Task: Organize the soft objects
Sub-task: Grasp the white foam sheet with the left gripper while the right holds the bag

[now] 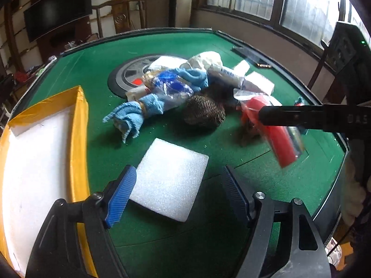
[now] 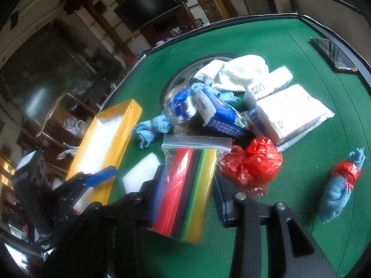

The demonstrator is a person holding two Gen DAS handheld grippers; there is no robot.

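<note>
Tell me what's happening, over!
Left gripper open over white foam pad. Right gripper shut on zip bag of coloured sheets. Yellow box alongside, pile behind.

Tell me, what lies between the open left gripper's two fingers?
The white foam pad, flat on the green table, untouched by the left gripper; the left wrist view shows it.

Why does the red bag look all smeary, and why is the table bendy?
Left wrist view: the zip bag is motion-blurred, the window glares white, and the fisheye lens curves the green table. Right wrist view: the same bag looks sharper.
</note>
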